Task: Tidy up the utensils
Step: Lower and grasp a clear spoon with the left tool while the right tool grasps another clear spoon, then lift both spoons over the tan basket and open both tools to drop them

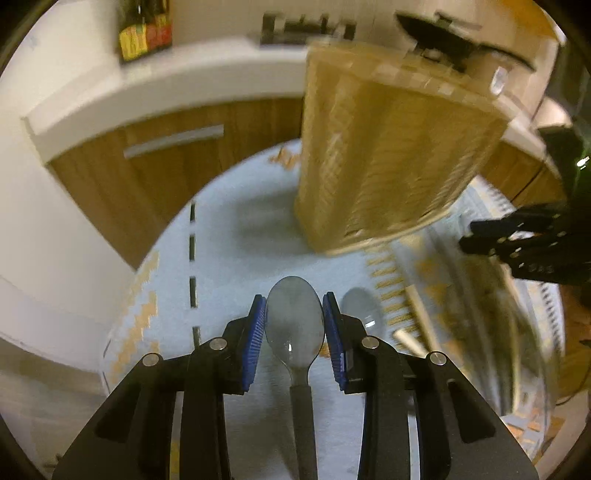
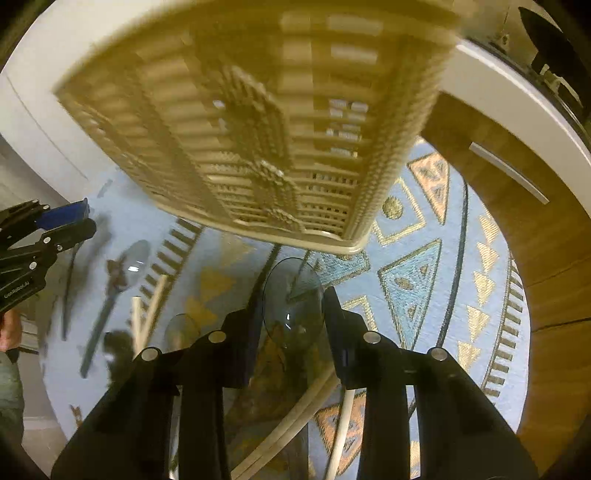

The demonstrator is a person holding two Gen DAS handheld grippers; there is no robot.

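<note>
Patterned blue cloth w/ woven basket (image 1: 388, 147) ahead: left gripper (image 1: 294, 325) clamped on spoon (image 1: 294, 321) bowl, handle running back; right gripper (image 2: 293, 314) clamped on clear spoon (image 2: 291, 302), nearer basket.

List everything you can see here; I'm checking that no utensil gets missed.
Left spoon: one, translucent grey with a dark handle, bowl between the left jaws.
Right spoon: one, clear grey, bowl between the right jaws.
Loose spoon: at least one, clear, on the mat.
Sticks: several, cream, lying on the mat.
Basket: one, beige woven, on the mat.
Mat: one, pale blue with a gold pattern.
Bottles: a few, dark with yellow and red labels, on the white counter.
Left gripper: black with blue pads, shut on its spoon.
Right gripper: black, shut on its spoon.
</note>
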